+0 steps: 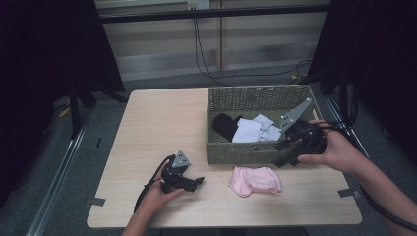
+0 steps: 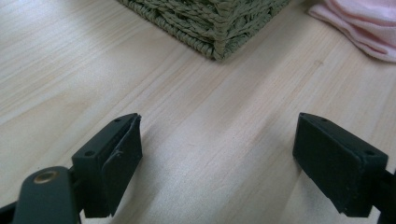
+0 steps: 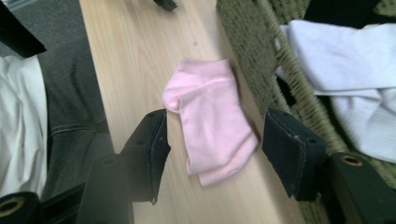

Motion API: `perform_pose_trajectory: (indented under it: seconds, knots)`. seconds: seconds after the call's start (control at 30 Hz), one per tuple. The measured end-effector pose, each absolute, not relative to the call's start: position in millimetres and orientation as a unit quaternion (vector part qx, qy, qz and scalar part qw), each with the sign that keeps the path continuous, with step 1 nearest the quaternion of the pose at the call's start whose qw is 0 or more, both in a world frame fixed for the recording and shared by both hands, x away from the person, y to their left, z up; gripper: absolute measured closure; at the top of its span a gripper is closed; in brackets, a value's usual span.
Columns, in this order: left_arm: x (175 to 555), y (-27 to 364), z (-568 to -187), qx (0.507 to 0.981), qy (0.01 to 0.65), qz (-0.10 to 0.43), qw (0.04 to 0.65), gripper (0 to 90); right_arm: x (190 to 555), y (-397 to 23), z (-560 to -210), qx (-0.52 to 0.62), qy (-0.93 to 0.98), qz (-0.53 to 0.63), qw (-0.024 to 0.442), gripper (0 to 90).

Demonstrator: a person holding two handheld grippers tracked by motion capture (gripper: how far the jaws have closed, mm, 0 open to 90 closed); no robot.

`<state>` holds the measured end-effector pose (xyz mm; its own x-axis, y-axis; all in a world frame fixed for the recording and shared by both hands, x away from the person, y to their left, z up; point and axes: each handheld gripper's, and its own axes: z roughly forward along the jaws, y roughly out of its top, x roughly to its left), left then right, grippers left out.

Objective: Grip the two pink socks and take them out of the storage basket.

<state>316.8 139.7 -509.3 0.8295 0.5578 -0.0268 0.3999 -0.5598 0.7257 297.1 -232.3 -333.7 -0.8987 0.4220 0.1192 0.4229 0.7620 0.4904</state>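
A pink sock (image 1: 255,179) (image 3: 210,121) lies flat on the wooden table (image 1: 157,128), just in front of a woven green basket (image 1: 236,152) (image 3: 247,51). My right gripper (image 1: 286,156) (image 3: 215,116) hovers over the sock by the basket's front right corner. It is open, and the sock shows between its jaws with neither pad pressing on it. My left gripper (image 1: 195,183) (image 2: 218,119) rests low on the table's near left. Its jaws stand wide open with only bare wood between them. The basket's corner (image 2: 210,23) and the pink sock's edge (image 2: 364,28) lie ahead of it.
Inside the basket lie white socks (image 1: 248,130) (image 3: 345,60) and a black one (image 1: 225,125). Bare tabletop stretches left of the basket. The person's lap shows beyond the table's near edge (image 3: 70,126). Cables hang at the back wall (image 1: 201,54).
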Motion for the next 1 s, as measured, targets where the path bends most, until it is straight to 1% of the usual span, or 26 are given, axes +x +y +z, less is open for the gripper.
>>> perform_pose_trajectory:
  seconds: [0.1, 0.23, 0.33, 1.0]
  knots:
    - [316.8, 139.7, -509.2, 0.877, 0.273, 0.104, 0.381, 15.2, 295.0, -235.8, -340.7, -0.231, -0.941, -0.246, -0.010, 37.8]
    - [316.8, 139.7, -509.2, 0.877, 0.273, 0.104, 0.381, 15.2, 293.3, -241.0, -351.3, -0.237, -0.942, -0.239, -0.005, 35.8]
    - [316.9, 139.8, -509.1, 0.878, 0.272, 0.105, 0.381, 15.2, 291.3, -244.3, -359.4, -0.246, -0.940, -0.235, -0.011, 33.3]
    - [316.8, 139.8, -509.1, 0.877, 0.272, 0.105, 0.381, 15.2, 279.6, -264.6, -419.9, -0.290, -0.922, -0.255, -0.017, 32.3]
